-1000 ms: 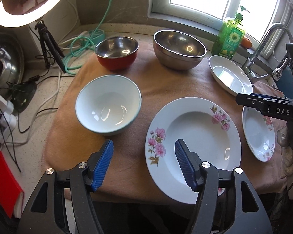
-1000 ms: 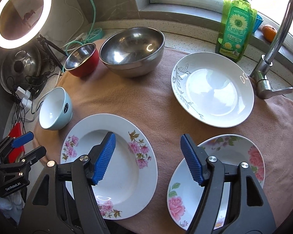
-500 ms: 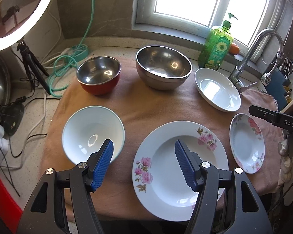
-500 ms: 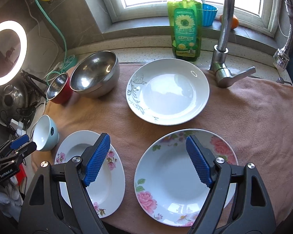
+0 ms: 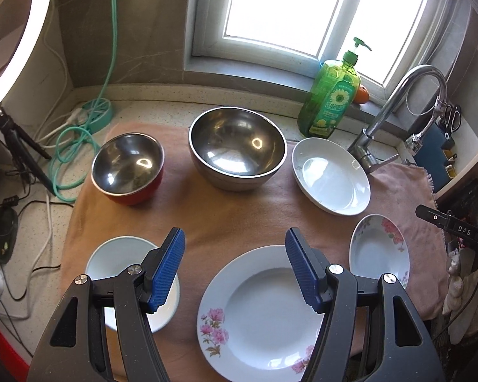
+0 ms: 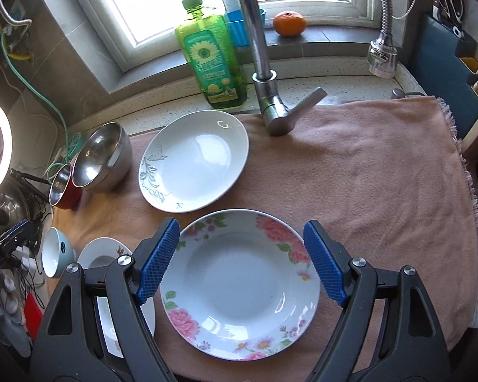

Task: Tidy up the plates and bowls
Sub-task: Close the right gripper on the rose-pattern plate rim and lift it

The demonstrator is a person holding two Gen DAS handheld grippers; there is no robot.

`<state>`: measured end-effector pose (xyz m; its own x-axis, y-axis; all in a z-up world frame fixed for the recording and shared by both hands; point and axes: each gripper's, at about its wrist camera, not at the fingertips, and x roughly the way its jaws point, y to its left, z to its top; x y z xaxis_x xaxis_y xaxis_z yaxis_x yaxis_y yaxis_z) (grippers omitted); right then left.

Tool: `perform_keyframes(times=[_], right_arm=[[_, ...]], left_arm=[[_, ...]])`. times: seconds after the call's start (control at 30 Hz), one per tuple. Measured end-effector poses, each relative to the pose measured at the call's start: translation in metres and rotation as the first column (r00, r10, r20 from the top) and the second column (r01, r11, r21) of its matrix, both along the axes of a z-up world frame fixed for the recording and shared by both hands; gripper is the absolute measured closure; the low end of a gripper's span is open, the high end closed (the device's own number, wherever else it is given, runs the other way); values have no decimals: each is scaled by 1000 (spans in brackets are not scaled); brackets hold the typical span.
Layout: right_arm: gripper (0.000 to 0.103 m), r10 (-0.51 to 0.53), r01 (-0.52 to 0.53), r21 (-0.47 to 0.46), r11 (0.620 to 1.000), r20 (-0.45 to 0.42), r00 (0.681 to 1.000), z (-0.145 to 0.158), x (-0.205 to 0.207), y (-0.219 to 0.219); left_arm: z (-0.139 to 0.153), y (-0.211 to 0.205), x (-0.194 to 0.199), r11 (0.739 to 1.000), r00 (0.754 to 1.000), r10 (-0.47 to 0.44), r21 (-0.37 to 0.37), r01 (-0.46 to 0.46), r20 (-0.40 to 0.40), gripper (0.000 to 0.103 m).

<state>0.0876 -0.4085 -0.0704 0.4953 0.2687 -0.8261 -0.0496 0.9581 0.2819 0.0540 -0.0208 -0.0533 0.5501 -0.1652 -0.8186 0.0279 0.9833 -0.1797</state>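
right gripper [image 6: 240, 259] now over the rose plate [image 6: 239, 289], fingers wider, left gripper [image 5: 234, 269] drawn back

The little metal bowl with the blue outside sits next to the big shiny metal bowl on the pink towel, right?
Not quite: the small metal bowl is red outside, not blue. The left wrist view shows it beside the big shiny metal bowl on the pink towel, just as you said.

Three plates [image 6: 194, 162] and three bowls [image 5: 237, 151] on the towel [image 6: 366, 172].
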Motion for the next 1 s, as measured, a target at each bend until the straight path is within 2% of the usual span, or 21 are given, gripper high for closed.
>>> perform_keyframes(times=[0.23,0.53,0.73,0.93,1.0], right_arm=[[21,-78,78,-10,997,-34,996,-14,-18,-34],[21,-158,158,-13,987,-81,984,-34,-41,-63],[21,-181,180,-15,984,-108,978,-45,-51,-69],[27,-179,181,0,983,-140,974,-59,-53,-65],[28,-174,179,13,984,-154,973,-64,-51,-63]], left_arm=[[-16,-57,22,985,984,-170,-9,169,-57,38],[-36,-132,40,926,923,-368,49,375,-108,38],[-48,-160,48,891,886,-442,49,452,-138,38],[-67,-172,57,875,860,-474,6,484,-190,39],[-73,-173,59,874,853,-479,-18,486,-209,47]])
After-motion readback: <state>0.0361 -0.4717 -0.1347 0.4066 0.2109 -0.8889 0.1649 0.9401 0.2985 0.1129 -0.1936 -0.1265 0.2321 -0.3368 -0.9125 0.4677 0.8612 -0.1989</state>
